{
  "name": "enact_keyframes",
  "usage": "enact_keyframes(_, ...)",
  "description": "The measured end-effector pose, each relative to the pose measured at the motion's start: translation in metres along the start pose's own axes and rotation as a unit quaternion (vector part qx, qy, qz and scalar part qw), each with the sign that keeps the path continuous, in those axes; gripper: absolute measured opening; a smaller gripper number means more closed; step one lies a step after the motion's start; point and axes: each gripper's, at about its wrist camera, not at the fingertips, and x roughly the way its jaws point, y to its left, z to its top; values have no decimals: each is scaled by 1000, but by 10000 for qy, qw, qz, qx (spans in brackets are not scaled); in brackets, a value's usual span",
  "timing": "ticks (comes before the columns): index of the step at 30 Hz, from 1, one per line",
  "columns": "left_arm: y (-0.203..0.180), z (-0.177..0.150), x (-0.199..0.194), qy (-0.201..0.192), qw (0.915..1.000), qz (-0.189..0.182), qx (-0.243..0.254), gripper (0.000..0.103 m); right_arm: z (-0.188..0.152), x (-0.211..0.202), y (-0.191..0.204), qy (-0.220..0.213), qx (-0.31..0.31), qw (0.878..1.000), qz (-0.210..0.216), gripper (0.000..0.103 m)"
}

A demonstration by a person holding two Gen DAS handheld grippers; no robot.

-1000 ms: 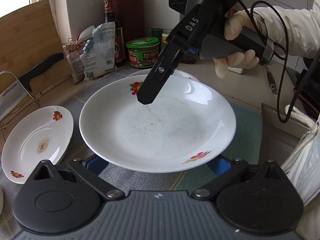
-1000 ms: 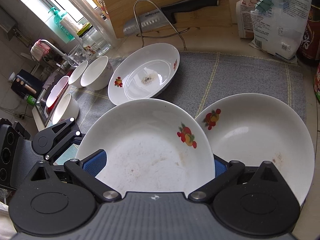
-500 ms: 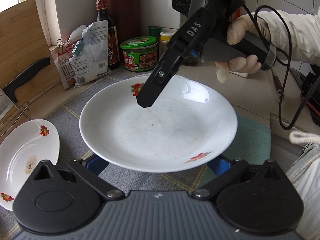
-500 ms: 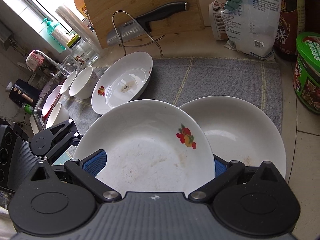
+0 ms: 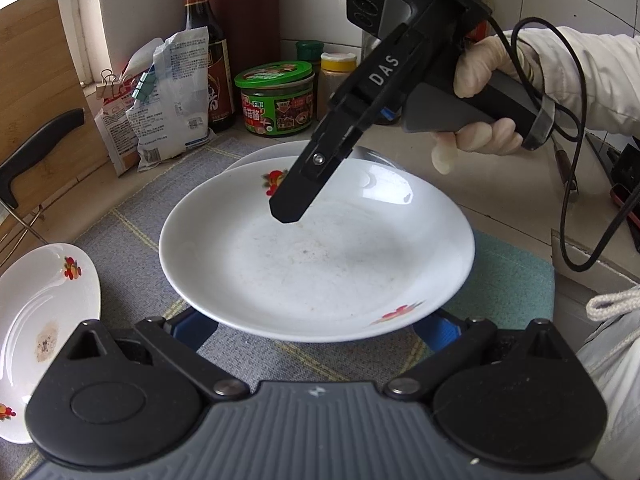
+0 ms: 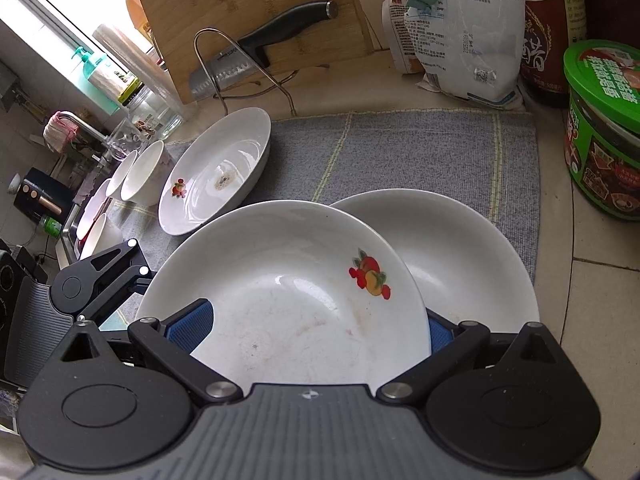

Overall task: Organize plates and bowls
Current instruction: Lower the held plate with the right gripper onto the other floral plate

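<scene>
A white plate with fruit print hangs above the grey mat, gripped at opposite rims by both grippers. My left gripper holds its near rim; its blue pads show under the plate. My right gripper grips the far rim, its finger lying over the plate. In the right wrist view the held plate overlaps a second white plate lying on the mat just beyond. A third plate lies further left, with several white bowls beside it.
A grey mat covers the counter. A cutting board with a knife on a wire rack stands behind. A flour bag, a sauce bottle and a green-lidded jar stand at the back. A teal cloth lies right.
Both grippers have carried the held plate to the right along the mat, toward the plate lying there. The left plate and bowls have slid further away in both views.
</scene>
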Motion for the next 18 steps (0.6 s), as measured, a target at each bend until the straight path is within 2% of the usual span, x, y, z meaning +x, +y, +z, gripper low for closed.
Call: enact_keyframes(18,4,7,14,9,10000,18,67,102,-2,-2,-13,-158,160,9997,-120,103)
